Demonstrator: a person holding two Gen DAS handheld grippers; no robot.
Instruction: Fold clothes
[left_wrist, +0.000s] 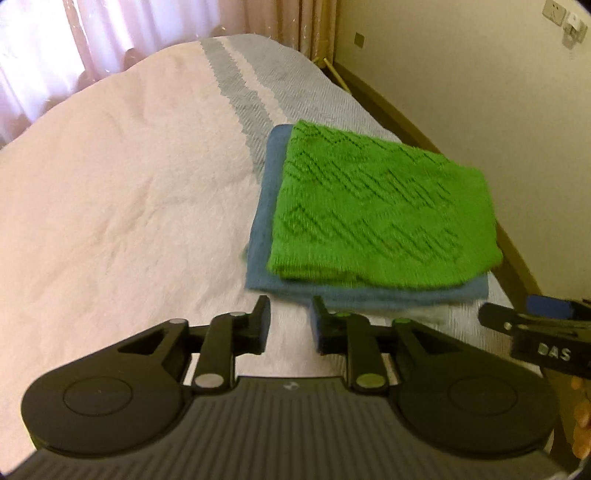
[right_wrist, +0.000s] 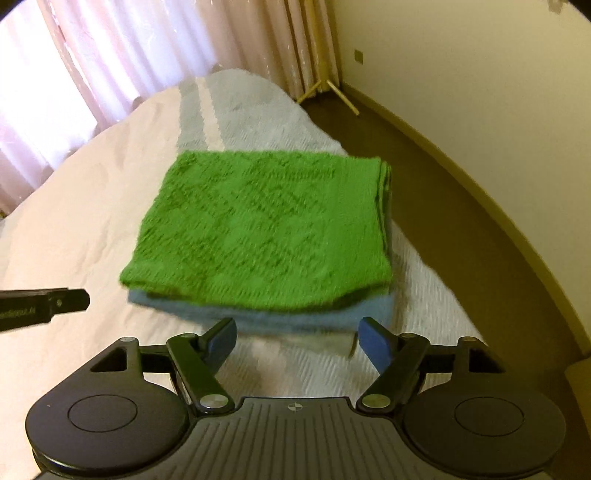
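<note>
The jaws of both grippers stood apart and held nothing: those of the left gripper (left_wrist: 289, 325) narrowly, those of the right gripper (right_wrist: 297, 341) wide. Just beyond them a folded green towel (right_wrist: 258, 229) lay on a folded blue one (right_wrist: 280, 317), stacked near the bed's (left_wrist: 110, 192) right edge. Curtains (right_wrist: 129, 48) hung at the far end; the blurred yellow legs (right_wrist: 332, 90) there perhaps belonged to a stand.
</note>
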